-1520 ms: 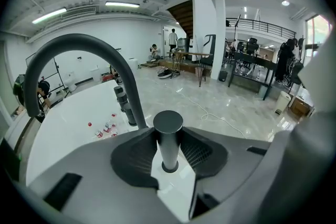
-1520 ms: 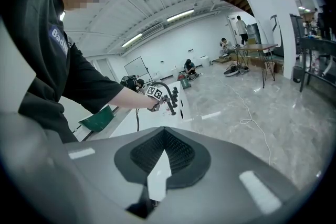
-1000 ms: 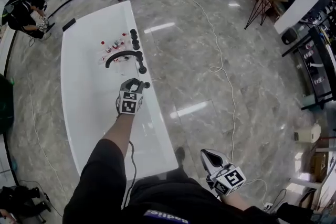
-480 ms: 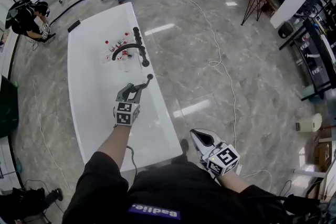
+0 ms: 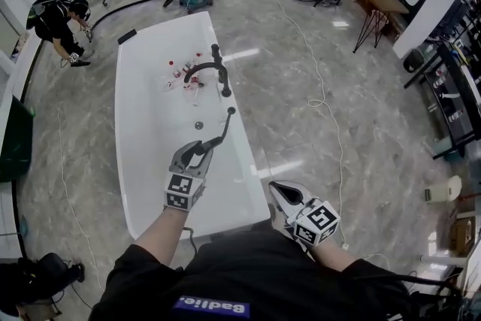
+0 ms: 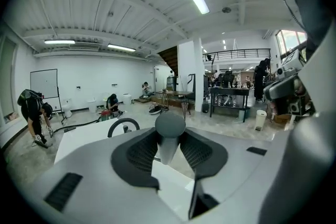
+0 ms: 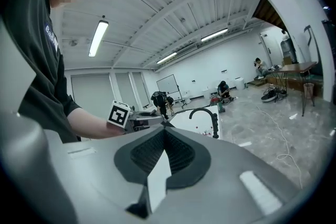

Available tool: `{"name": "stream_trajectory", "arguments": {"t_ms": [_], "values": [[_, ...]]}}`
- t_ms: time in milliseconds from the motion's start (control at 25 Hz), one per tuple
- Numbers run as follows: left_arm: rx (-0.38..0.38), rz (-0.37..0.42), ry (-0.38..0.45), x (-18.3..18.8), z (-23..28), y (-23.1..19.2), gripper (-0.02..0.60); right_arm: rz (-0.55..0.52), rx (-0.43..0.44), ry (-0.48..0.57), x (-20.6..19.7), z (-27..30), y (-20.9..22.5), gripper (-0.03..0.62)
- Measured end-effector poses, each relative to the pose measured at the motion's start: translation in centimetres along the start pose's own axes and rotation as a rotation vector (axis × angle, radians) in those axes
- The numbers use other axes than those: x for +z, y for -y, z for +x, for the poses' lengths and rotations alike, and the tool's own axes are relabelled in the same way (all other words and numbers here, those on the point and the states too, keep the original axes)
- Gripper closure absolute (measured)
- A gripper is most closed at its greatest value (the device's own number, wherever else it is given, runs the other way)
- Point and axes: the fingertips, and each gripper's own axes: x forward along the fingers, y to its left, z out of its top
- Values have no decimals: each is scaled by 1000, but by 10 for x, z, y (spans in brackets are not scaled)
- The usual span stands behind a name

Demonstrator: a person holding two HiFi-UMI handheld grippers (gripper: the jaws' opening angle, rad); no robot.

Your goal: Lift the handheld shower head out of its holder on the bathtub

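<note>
In the head view the white bathtub [image 5: 143, 139] runs away from the person, with a black arched faucet [image 5: 207, 70] on its right rim. The left gripper [image 5: 197, 150] hangs over the tub's near right part, jaws clamped on the handle of the dark shower head [image 5: 222, 128]. The shower head slants up and away over the right rim, in the air and well short of the faucet. Small red-and-white items [image 5: 184, 75] lie in the tub near the faucet. The right gripper [image 5: 279, 190] sits off the tub's near right corner, above the marble floor [image 5: 301, 109] – its jaws drawn together.

In the left gripper view, the left gripper [image 6: 168, 157] has both pads pressed on the shower head [image 6: 170, 126], whose rounded end stands up between them. The bathtub [image 6: 84, 136] and the faucet [image 6: 124, 124] lie beyond.

In the right gripper view, the right gripper [image 7: 164, 134] has its jaws meeting at the tip with nothing between. The bathtub [image 7: 197, 122] and faucet [image 7: 210, 115] lie ahead, and the left gripper [image 7: 144, 122] shows to the tub's left.
</note>
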Motion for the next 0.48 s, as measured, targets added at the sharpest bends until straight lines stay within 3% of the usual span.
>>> {"name": "stream_trajectory", "arguments": {"t_ms": [480], "values": [[-88,63,109,37,-120,46,448,-53,70,-25,6,29,-69,602]]}}
